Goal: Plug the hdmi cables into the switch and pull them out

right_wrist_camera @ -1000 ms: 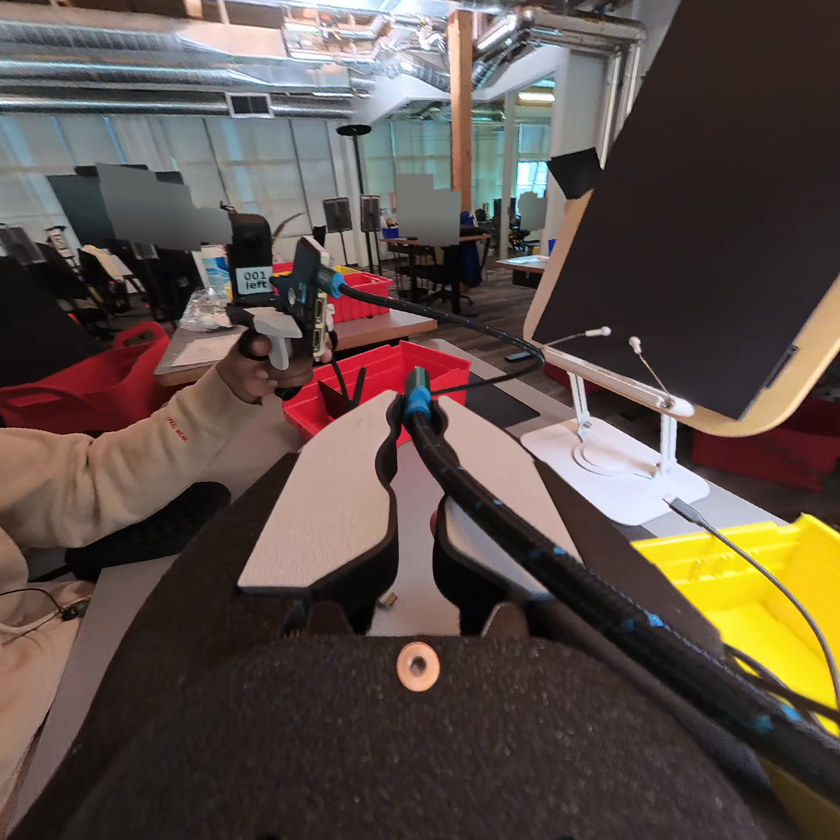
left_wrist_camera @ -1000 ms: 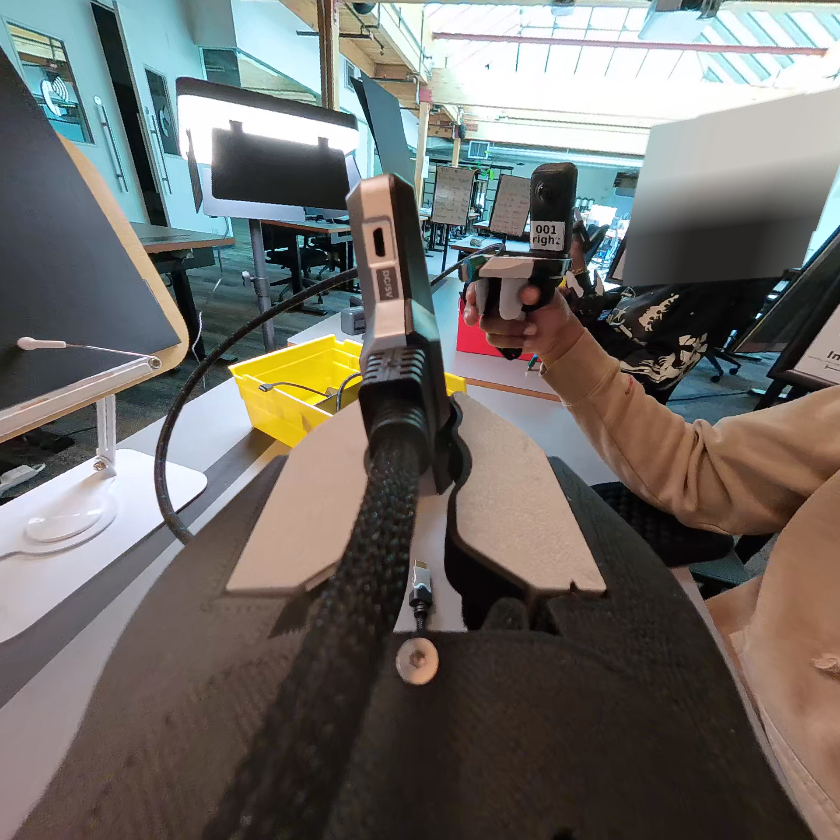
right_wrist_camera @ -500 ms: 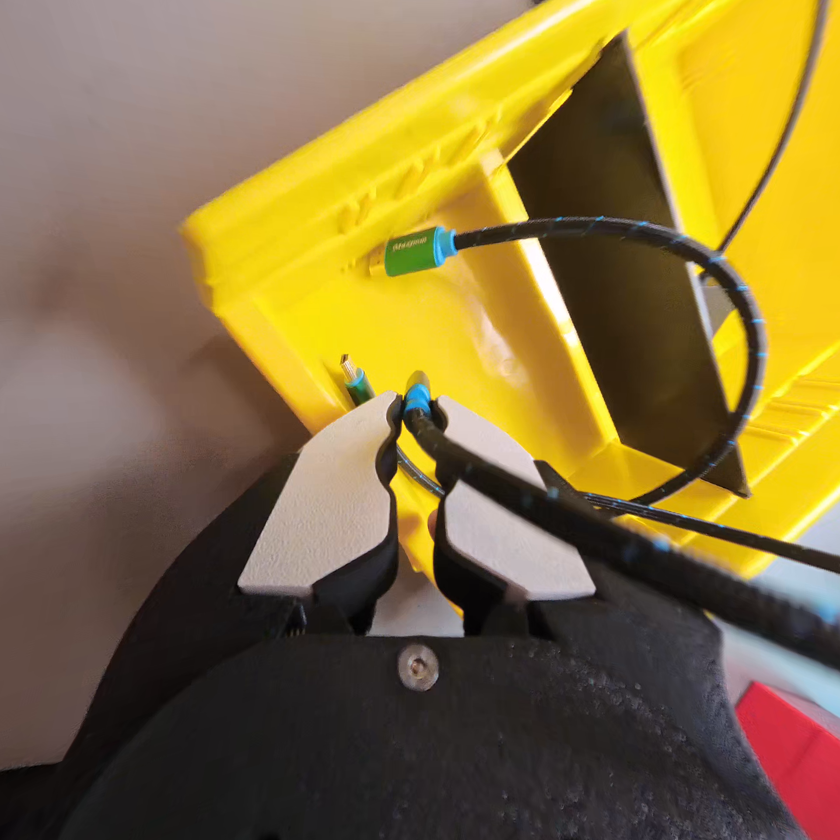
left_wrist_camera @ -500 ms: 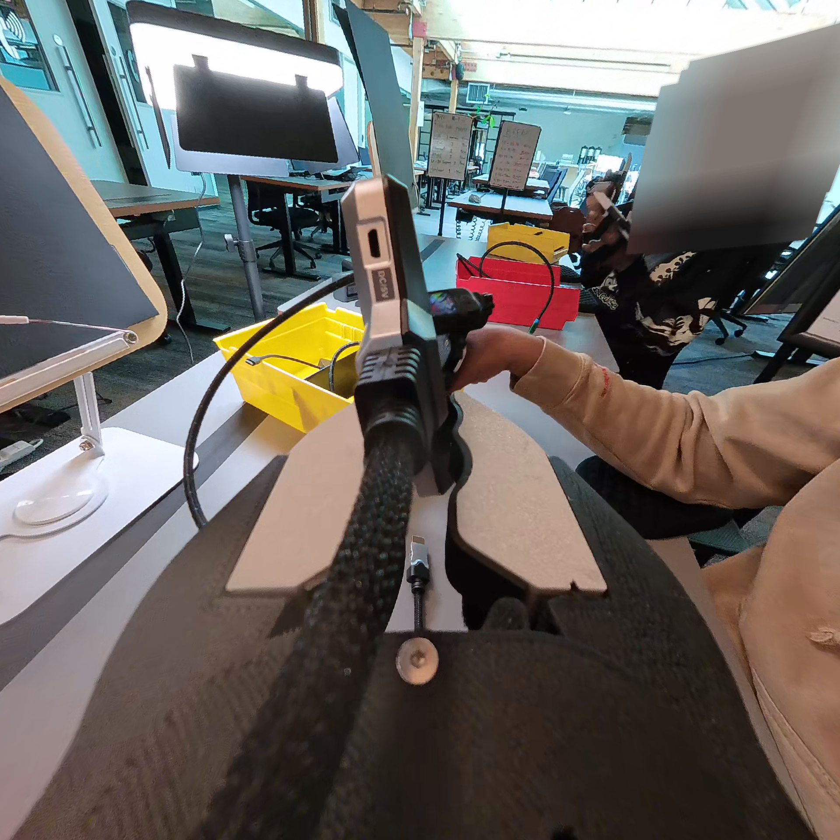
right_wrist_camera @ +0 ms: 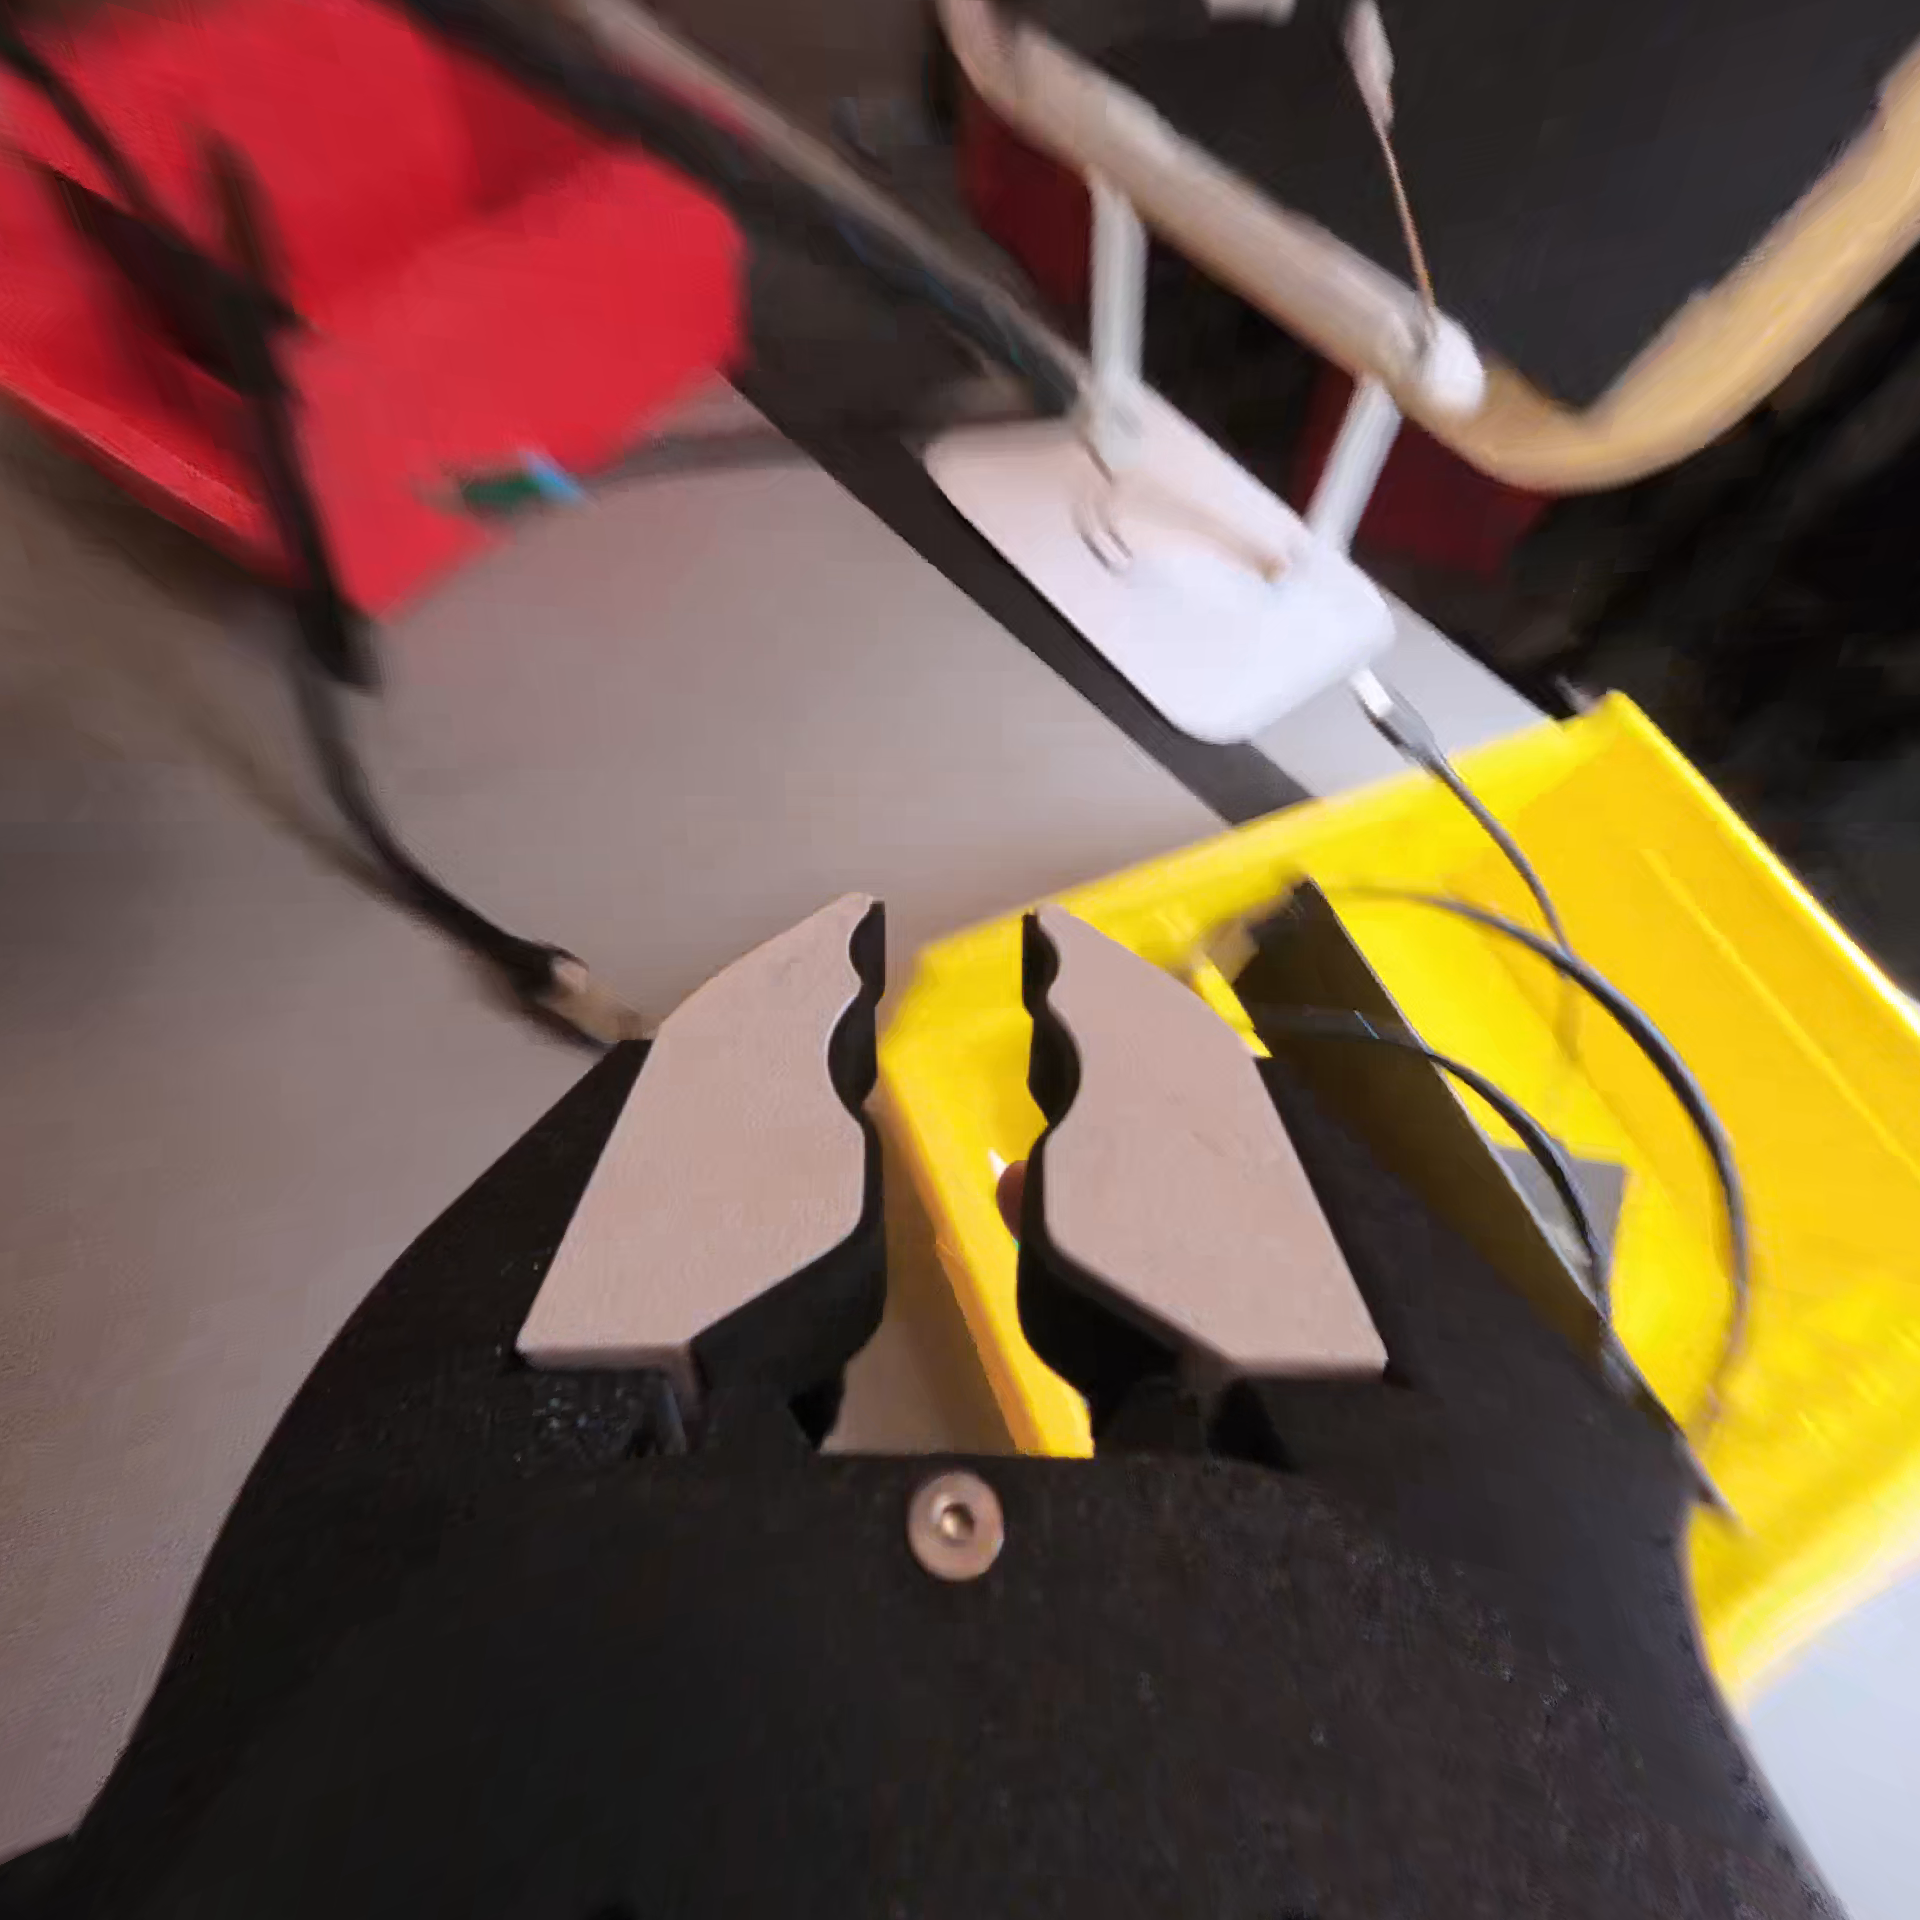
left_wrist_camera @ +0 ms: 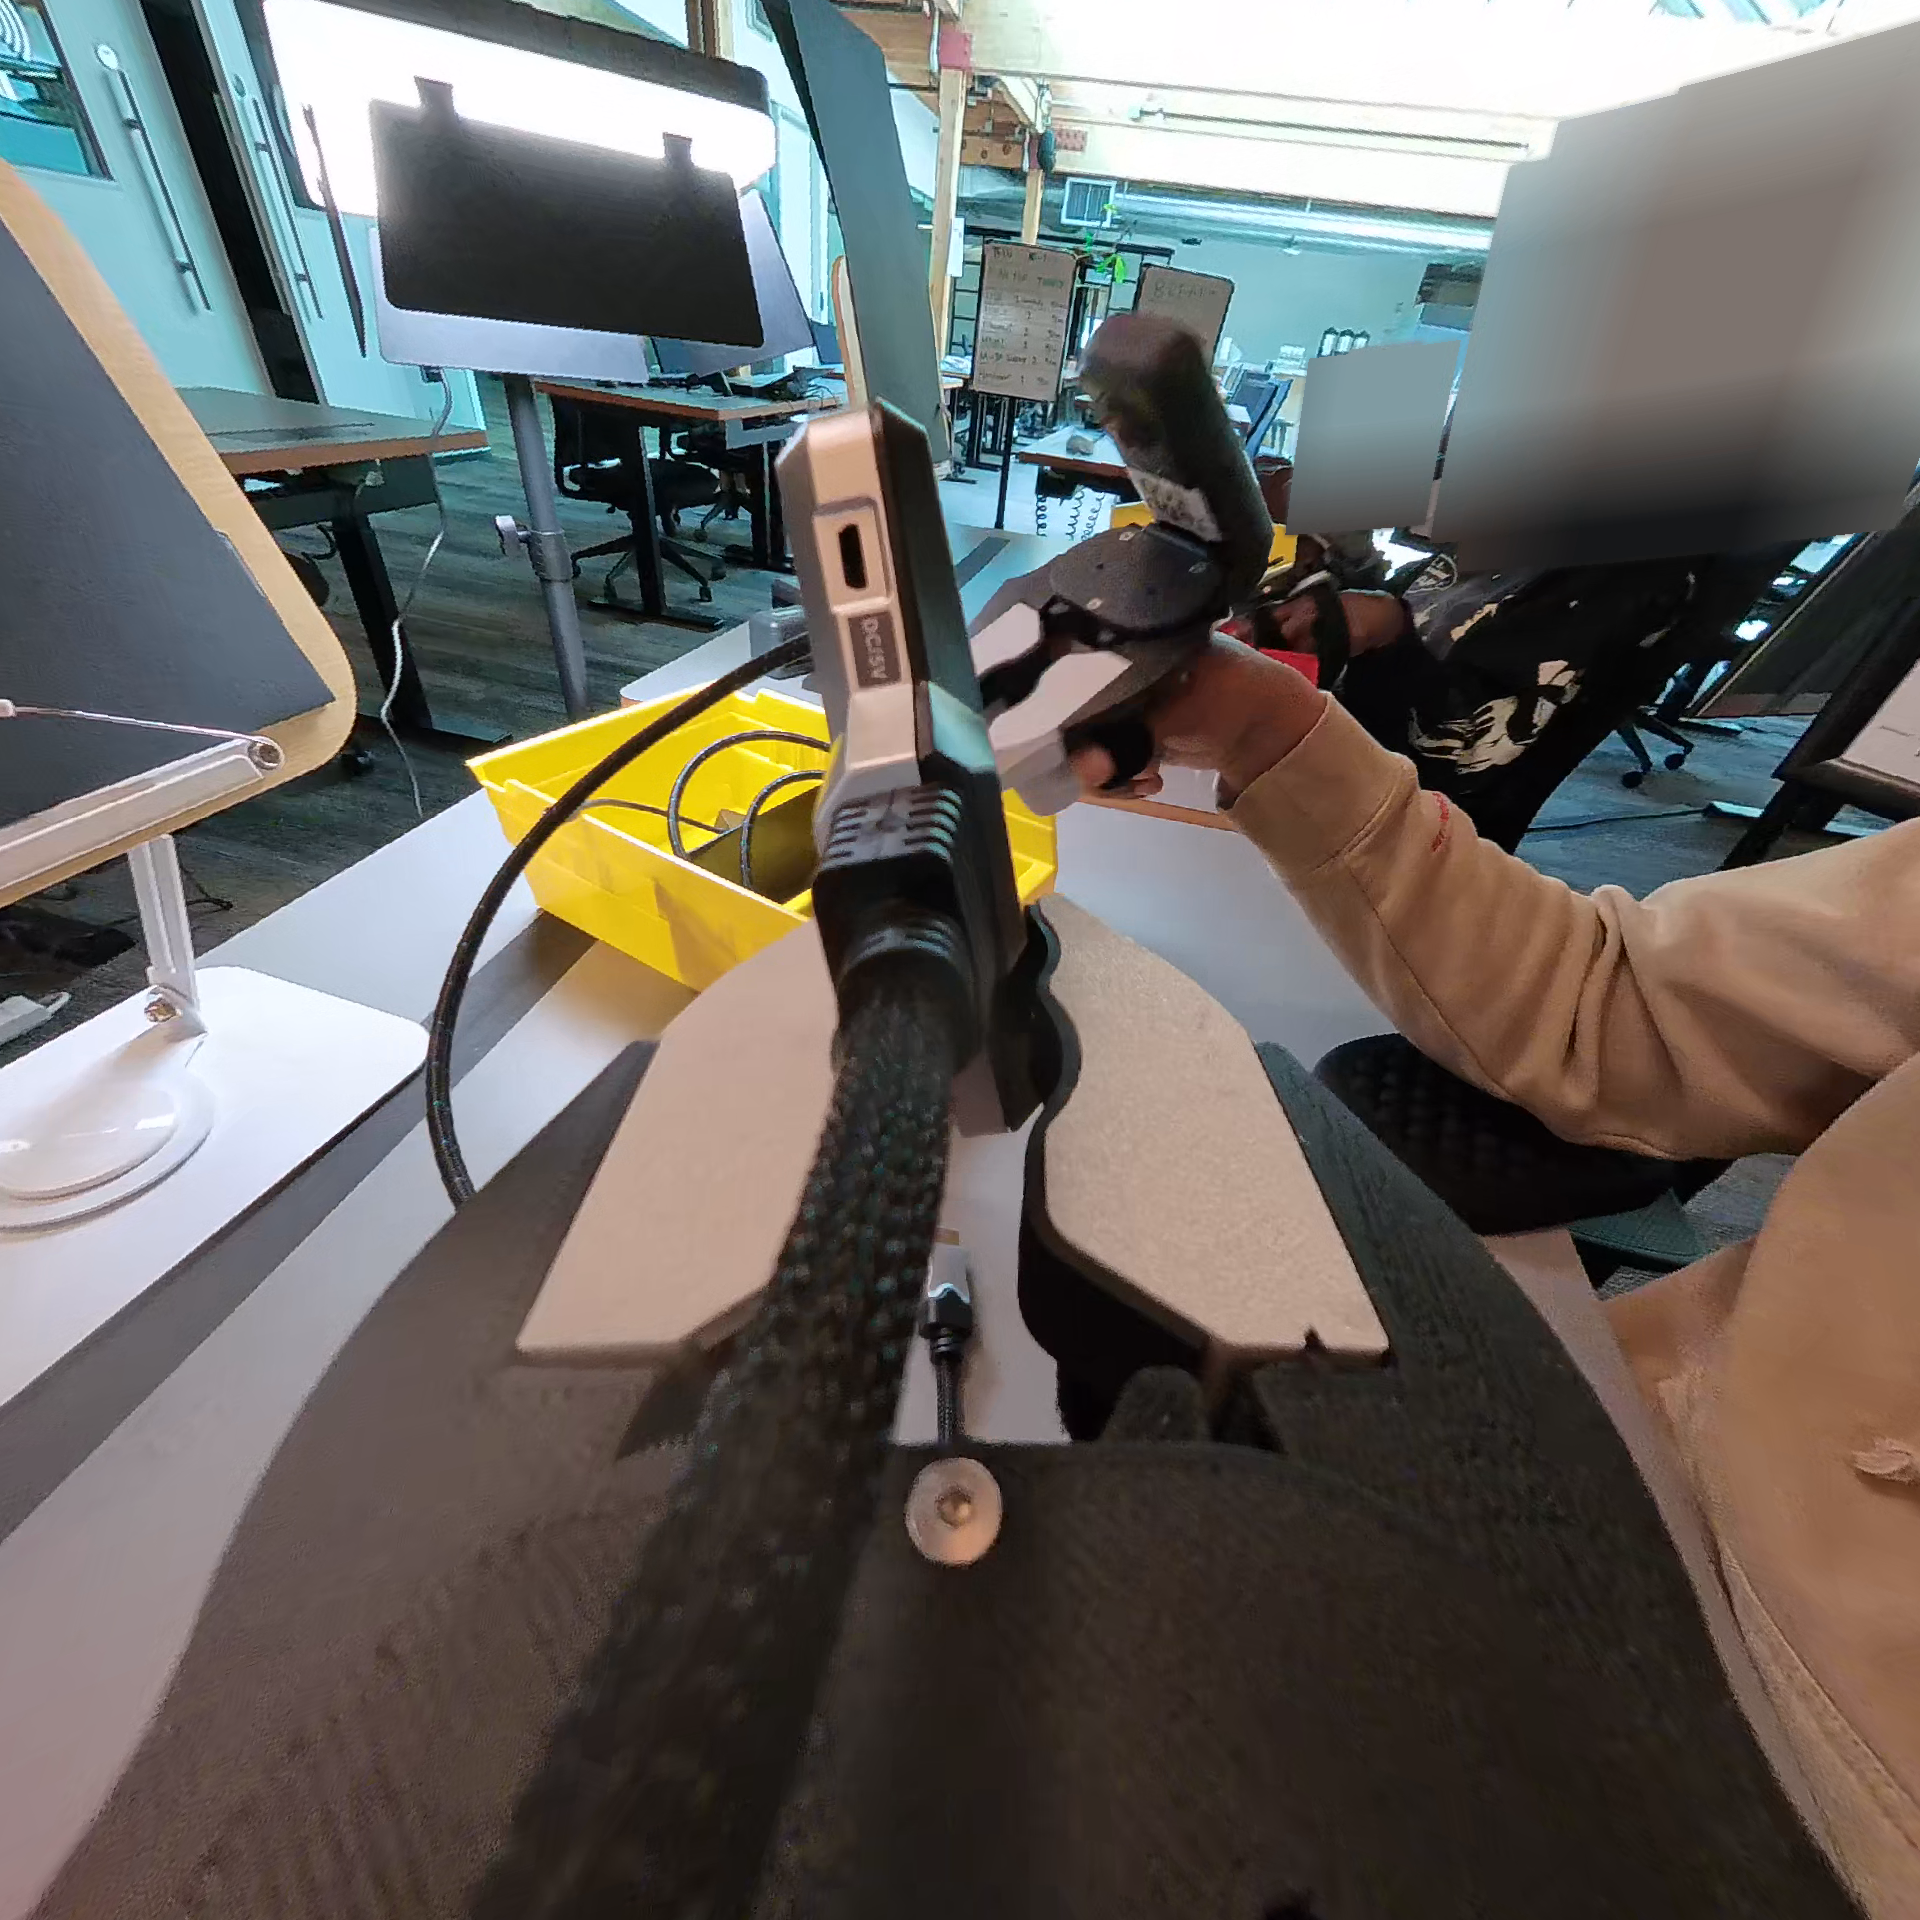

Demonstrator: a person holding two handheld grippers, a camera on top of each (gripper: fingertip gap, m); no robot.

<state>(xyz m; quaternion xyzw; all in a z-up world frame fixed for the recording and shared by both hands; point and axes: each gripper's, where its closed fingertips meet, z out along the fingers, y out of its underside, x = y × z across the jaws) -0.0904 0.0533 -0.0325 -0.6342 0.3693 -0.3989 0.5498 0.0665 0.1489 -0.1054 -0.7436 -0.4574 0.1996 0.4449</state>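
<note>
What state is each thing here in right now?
Left gripper: shut on the HDMI switch.
HDMI switch: held upright, one braided cable plugged in, side port empty.
Right gripper: open, empty.
Yellow bin: on the table, holding thin cables.

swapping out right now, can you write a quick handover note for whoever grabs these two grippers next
Left gripper: shut on the switch, held upright above the table.
Right gripper: open and empty, over the near corner of the yellow bin.
Cables: one thick braided cable is plugged into the switch's near end. Thin cables lie coiled in the yellow bin. Another cable trails across the table.
Done: one cable is out and dropped.
Left: pull the braided cable from the switch; its side port shows empty.
</note>
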